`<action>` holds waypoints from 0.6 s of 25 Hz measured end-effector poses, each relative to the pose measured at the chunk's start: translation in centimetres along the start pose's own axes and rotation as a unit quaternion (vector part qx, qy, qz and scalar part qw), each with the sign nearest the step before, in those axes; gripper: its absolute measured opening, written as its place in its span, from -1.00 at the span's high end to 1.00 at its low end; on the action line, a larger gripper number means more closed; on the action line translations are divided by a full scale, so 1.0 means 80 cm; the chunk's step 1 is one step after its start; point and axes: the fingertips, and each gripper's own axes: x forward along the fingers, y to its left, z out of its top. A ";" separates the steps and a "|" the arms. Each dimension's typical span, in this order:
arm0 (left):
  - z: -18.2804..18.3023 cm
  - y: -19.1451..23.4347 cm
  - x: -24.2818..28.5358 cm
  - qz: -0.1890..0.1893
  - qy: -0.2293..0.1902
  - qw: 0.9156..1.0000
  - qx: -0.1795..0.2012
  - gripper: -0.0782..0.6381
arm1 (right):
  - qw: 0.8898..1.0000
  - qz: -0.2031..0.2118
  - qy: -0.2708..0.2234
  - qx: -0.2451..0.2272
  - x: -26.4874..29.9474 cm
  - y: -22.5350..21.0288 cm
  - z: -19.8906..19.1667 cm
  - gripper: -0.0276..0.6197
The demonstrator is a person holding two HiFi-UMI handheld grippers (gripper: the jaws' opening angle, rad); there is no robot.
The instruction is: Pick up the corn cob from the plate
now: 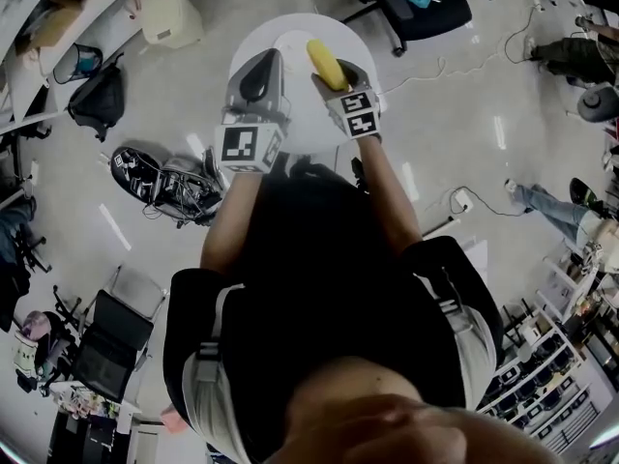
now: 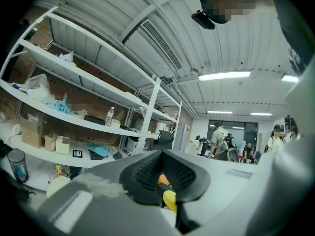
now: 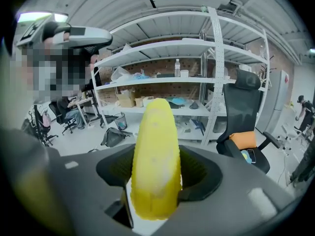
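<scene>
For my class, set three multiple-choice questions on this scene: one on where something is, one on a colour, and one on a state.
1. Where is the corn cob? A in a sink; B over the round table; C in a basket.
2. What colour is the cob? A red; B yellow; C green.
3. How are the right tongs? A open and empty; B out of sight; C closed on the cob.

Answers:
1 B: the head view shows the cob held above the white table top.
2 B: it shows yellow in the head view and the right gripper view.
3 C: the right gripper view shows the cob clamped between the two jaws.
</scene>
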 end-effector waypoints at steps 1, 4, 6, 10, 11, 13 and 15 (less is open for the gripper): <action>0.002 -0.004 -0.001 -0.003 -0.002 1.000 0.001 0.78 | 1.000 0.000 -0.005 0.002 -0.005 0.001 0.003 0.10; 0.007 -0.013 -0.004 -0.012 -0.007 1.000 0.004 0.78 | 1.000 -0.001 -0.016 0.003 -0.016 0.005 0.010 0.10; 0.009 -0.017 -0.007 -0.014 -0.009 1.000 0.007 0.78 | 1.000 -0.001 -0.023 0.000 -0.023 0.009 0.015 0.10; 0.009 -0.021 -0.011 -0.015 -0.008 1.000 0.013 0.78 | 0.999 -0.002 -0.039 -0.002 -0.038 0.014 0.028 0.10; 0.008 -0.021 -0.012 -0.015 -0.007 1.000 0.014 0.78 | 0.999 -0.001 -0.042 -0.004 -0.041 0.015 0.030 0.10; 0.007 -0.023 -0.015 -0.015 -0.007 1.000 0.016 0.78 | 0.999 0.000 -0.043 -0.009 -0.045 0.018 0.033 0.10; 0.005 -0.026 -0.016 -0.016 -0.007 1.000 0.019 0.78 | 0.999 0.000 -0.050 -0.010 -0.051 0.019 0.038 0.10</action>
